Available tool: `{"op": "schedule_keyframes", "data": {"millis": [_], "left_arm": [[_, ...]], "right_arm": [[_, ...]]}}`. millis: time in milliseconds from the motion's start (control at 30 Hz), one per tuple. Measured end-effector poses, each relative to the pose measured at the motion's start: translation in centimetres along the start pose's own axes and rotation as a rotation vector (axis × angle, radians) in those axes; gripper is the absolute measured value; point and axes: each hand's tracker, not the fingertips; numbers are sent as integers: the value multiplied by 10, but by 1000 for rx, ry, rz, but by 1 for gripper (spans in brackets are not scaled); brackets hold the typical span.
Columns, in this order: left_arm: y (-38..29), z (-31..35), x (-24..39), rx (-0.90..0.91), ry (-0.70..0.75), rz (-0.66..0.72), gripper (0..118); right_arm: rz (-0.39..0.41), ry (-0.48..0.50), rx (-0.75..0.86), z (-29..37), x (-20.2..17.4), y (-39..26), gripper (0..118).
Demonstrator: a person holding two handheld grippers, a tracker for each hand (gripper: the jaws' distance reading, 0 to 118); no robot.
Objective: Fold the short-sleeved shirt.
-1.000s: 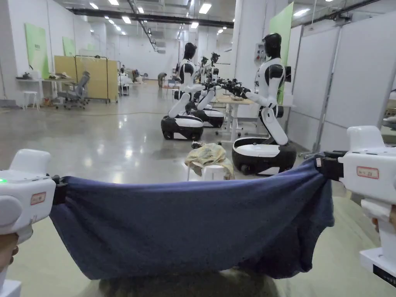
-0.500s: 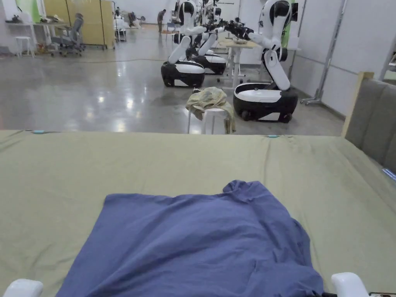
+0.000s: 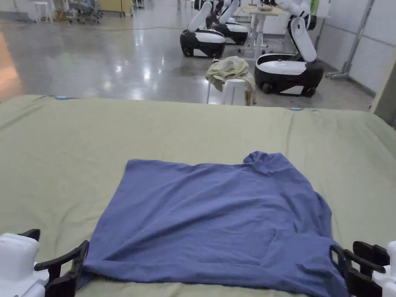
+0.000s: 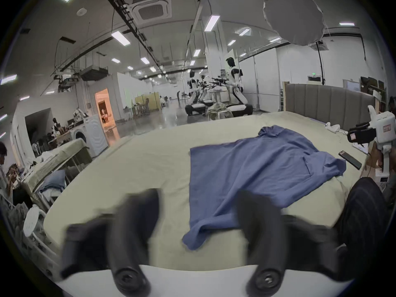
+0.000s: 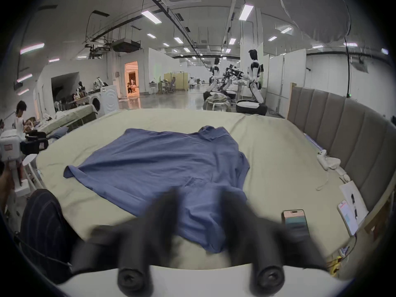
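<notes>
Shirt (image 3: 216, 220) lies spread, mostly flat, on the bed (image 3: 77, 154), with no fold visible yet. Left gripper (image 3: 58, 267) and right gripper (image 3: 357, 263) sit at its near corners, jaws wide, holding nothing.

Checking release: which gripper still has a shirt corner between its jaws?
Neither grips. Left gripper is open with the shirt corner lying loose between its jaws; right gripper is open over the other corner.

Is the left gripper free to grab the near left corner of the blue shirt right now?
Probably yes. The left gripper is open, its jaws spread either side of the blue shirt's near left corner, which lies loose on the green sheet with nothing over it.
</notes>
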Motion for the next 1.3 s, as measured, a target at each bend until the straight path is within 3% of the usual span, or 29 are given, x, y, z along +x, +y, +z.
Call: {"op": "schedule_keyframes", "data": {"millis": [33, 100, 133, 200, 233, 267, 333, 367, 600, 667, 700, 733, 767, 800, 833, 900, 933, 967, 1000, 1033, 1067, 1100, 1133, 1200, 1300], "left_arm": [[-2, 0, -3, -40, -7, 16, 8], [-16, -12, -15, -110, 67, -11, 5], [-21, -16, -25, -149, -12, 12, 5], [-30, -25, -38, -211, -29, 61, 5], [-39, -29, -37, -225, -34, 55, 8], [-44, -35, -40, -248, -34, 47, 25], [-53, -49, -50, -308, -64, 51, 88], [-58, -56, -48, -351, -126, 63, 96], [-75, -117, -40, -405, -152, -19, 94], [-78, -130, -40, -420, -171, -37, 74], [-78, -135, -39, -431, -164, -45, 52], [-79, -140, -39, -451, -167, -49, 8], [-75, -134, -28, -444, -157, -64, 7], [-73, -133, -24, -432, -163, -59, 7], [-72, -131, -22, -433, -164, -58, 7], [-66, -126, -18, -428, -158, -46, 7], [-65, -124, -16, -426, -162, -37, 7], [-64, -123, -14, -426, -165, -29, 7], [-63, -122, -11, -426, -167, -24, 7], [-62, -122, -14, -423, -167, -21, 7], [-61, -122, -13, -423, -159, -25, 7], [-60, -122, -12, -424, -160, -24, 7], [-59, -122, -10, -424, -157, -17, 7], [-55, -121, -18, -429, -159, 2, 6], [-37, -112, -25, -430, -168, 4, 6]], "right_arm": [[3, -24, -20, -1, -2, -2, 0], [-26, 25, -57, 1, -1, -4, 0], [-46, 50, -81, -2, 1, -7, 0], [-38, 24, -78, -2, 0, -10, 0], [-36, 25, -89, -2, 0, -11, 0], [-39, 23, -102, -4, -2, -12, 0], [-54, 22, -126, -8, -2, -14, 0], [-59, 20, -138, -10, -2, -15, 0], [-97, -26, -241, -31, 5, -23, 0], [-102, -46, -280, -37, 12, -29, 0], [-104, -57, -290, -38, 15, -31, 0], [-113, -63, -306, -39, 18, -32, 1], [-126, -61, -322, -41, 21, -34, 1], [-138, -55, -328, -46, 32, -42, 4], [-143, -56, -333, -48, 36, -46, 30], [-137, -44, -352, -54, 36, -49, 99], [-128, -39, -366, -61, 37, -55, 117], [-118, -29, -354, -64, 36, -59, 118], [-109, -22, -338, -68, 35, -60, 115], [-106, -32, -346, -75, 33, -60, 104], [-105, -38, -373, -84, 33, -63, 72], [-116, -40, -390, -89, 35, -63, 24], [-138, -49, -393, -92, 37, -62, 8], [-215, 23, -334, -83, 43, -59, 7], [-222, 37, -290, -62, 52, -38, 7]]}}
